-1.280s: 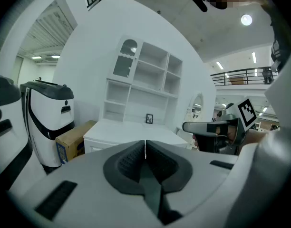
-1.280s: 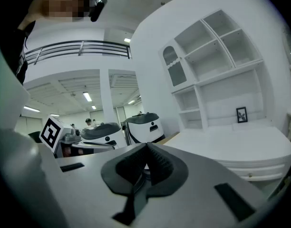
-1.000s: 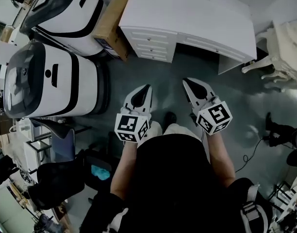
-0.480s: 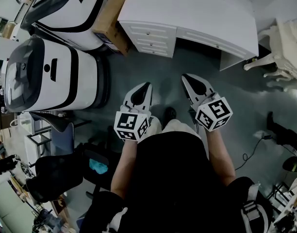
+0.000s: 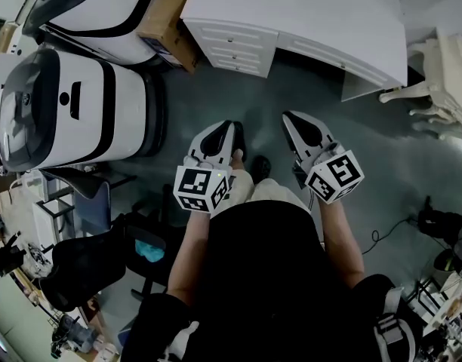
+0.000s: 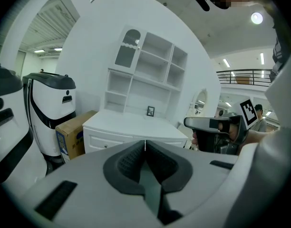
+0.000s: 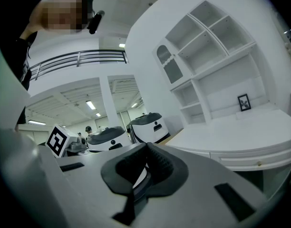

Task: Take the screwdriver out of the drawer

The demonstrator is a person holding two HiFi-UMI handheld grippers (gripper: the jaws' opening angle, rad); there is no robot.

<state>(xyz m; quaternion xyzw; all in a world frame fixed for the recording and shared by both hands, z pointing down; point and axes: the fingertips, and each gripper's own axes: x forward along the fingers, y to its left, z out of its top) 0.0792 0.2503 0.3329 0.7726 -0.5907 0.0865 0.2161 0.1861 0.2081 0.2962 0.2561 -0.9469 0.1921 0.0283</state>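
Drawers (image 5: 229, 47) in the white desk (image 5: 306, 10) are all shut, so the screwdriver shows in no view. Judging by the task, it lies inside one of them, but which one cannot be told.

The person stands on the grey floor (image 5: 216, 100), well apart from the desk and facing it. The left gripper (image 5: 232, 126) and right gripper (image 5: 287, 117) sit side by side at waist height. They are apart from each other and both point toward the desk. Each has its jaws pressed together with nothing between them, as both gripper views show. This looks like a carrying pose, since nothing is within reach yet.

The left gripper view looks over its closed tips at the drawer fronts and the shelves (image 6: 150, 75) above the desk. That suggests the left hand is lined up with the drawer stack. A cardboard box (image 5: 167, 21) stands just beside the desk's left end, with two large white machines (image 5: 72, 104) farther left. The approach to the drawers is therefore best made straight ahead.

The task has not begun. The person must first reach the desk, and a drawer must be pulled open.
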